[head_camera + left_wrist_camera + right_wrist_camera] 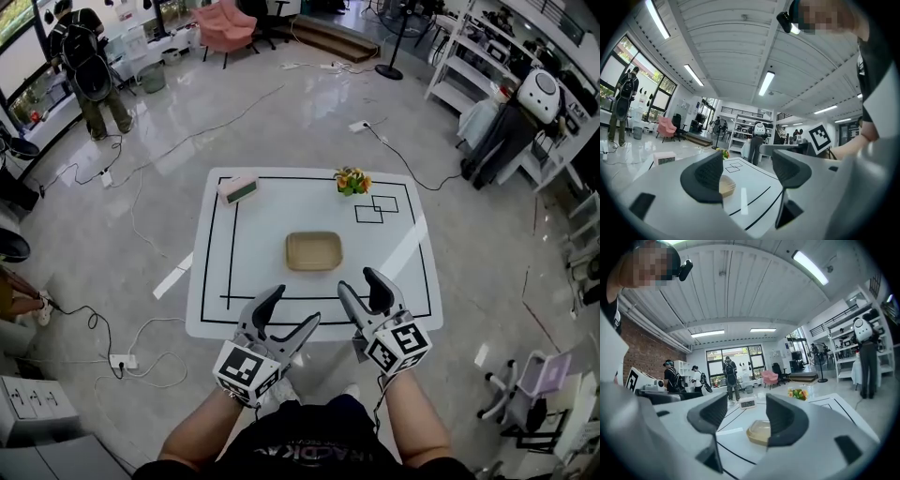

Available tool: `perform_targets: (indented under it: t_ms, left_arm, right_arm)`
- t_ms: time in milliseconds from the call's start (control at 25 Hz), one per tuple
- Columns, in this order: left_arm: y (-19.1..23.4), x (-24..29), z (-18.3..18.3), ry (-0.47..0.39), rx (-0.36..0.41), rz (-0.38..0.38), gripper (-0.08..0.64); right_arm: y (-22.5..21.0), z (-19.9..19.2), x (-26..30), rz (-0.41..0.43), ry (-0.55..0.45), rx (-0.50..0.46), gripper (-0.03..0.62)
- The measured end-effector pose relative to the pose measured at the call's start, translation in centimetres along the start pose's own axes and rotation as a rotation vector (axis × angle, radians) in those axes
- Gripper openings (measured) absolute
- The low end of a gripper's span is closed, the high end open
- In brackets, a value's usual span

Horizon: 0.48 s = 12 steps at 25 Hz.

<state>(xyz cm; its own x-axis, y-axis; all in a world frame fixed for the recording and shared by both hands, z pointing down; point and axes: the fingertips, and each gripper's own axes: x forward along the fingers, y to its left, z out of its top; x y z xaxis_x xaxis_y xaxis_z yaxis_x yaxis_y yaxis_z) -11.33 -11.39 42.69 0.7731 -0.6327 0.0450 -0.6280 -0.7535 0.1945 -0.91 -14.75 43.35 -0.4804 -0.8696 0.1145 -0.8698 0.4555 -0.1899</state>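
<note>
Glossy grey floor [281, 112] all around, crossed by loose white cables [202, 127]. At its far side, a pink armchair [225, 26], a standing person in dark clothes [89, 66] and, to the right, white open shelving [473, 66].

In the middle, a white square table with black line markings [253, 272].

Over the table's near edge, side by side and not touching: the left gripper [294, 307] and the right gripper [357, 280]. Both grey, with dark padded fingers and a marker cube at the back. Both released, with jaws spread wide in each gripper view and only tabletop and the tray showing in the gap.

Just ahead of both, near the table's centre, a shallow tan rectangular tray with rounded corners [314, 251]. Lying flat, touching neither gripper, with bare tabletop between it and the fingertips. In the left gripper view, half hidden behind the left-hand pad [727, 185]. In the right gripper view, seen between the jaws, its right end covered by the right-hand pad [759, 432].

Beyond the tray, at the far left corner, a small pink-and-white rectangular digital clock [237, 189].

Smallest, at the far edge right of centre, a bunch of orange and yellow flowers with green leaves [352, 180]. Just beside it, two overlapping black-outlined squares [377, 208]. Clock and flowers well apart from the tray and off the line between it and the grippers.
</note>
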Motion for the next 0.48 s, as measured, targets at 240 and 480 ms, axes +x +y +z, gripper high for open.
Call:
perform_targets:
  t_ms: [240, 480]
  left_arm:
    - [0.6, -0.8, 0.2, -0.002, -0.007, -0.012, 0.321]
    - [1.3, -0.6, 0.2, 0.000, -0.006, -0.001, 0.321]
  right_arm:
    - [0.7, -0.1, 0.8, -0.011, 0.005, 0.014, 0.241]
    - [-0.1, -1.2, 2.1, -0.008, 0.026, 0.044, 0.241]
